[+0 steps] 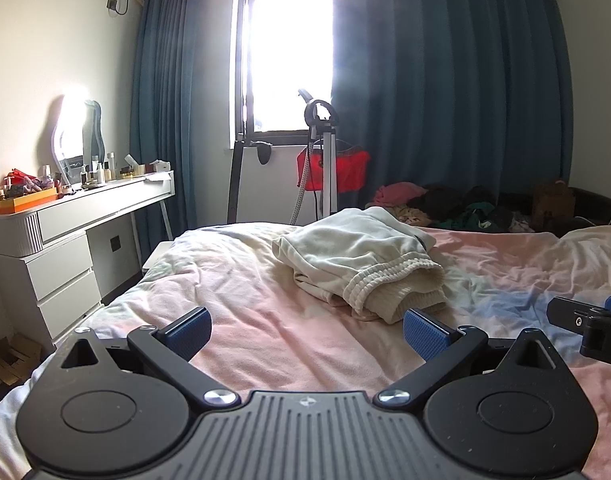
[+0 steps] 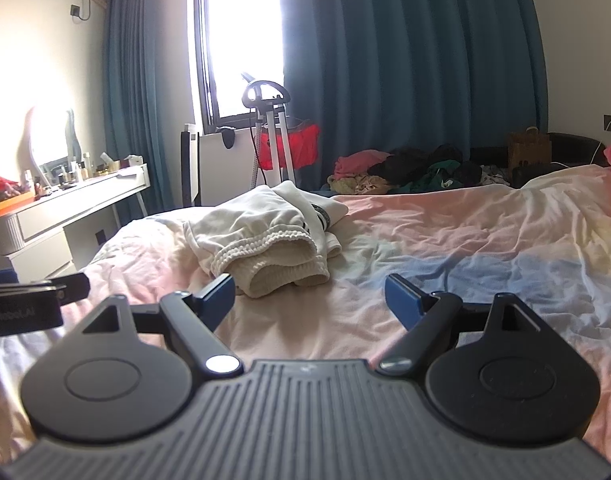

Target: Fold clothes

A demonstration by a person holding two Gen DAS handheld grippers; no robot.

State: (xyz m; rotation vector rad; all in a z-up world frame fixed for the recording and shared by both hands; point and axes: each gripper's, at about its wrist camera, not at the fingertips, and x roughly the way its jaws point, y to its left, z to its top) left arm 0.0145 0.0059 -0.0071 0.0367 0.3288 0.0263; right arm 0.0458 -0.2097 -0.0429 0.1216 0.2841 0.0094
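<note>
While both claws hover empty over the bed [image 1: 265, 332], the cream garment [image 1: 357, 260] lies ahead of them in a loose, rumpled heap on the pink bedding, its ribbed elastic waistband [image 1: 389, 276] turned toward the cameras. By the look of it this is soft, thick knit or fleece: light to lift, limp, likely to sag and bunch when raised, and not slippery or fragile. The waistband is probably the best hold, being the firmest edge, with one claw at each end so the cloth hangs flat. Seen from the left claw [image 1: 305, 334], whose blue pads stand wide apart with nothing between them, the heap sits just ahead and slightly right, its nearest edge close to the right pad without clearly touching. From the right claw [image 2: 309, 300], likewise spread wide and empty, the garment [image 2: 265, 240] lies ahead and to the left, near the left pad. A dark pile of other clothes [image 2: 417, 172] lies well beyond, at the bed's far side.
</note>
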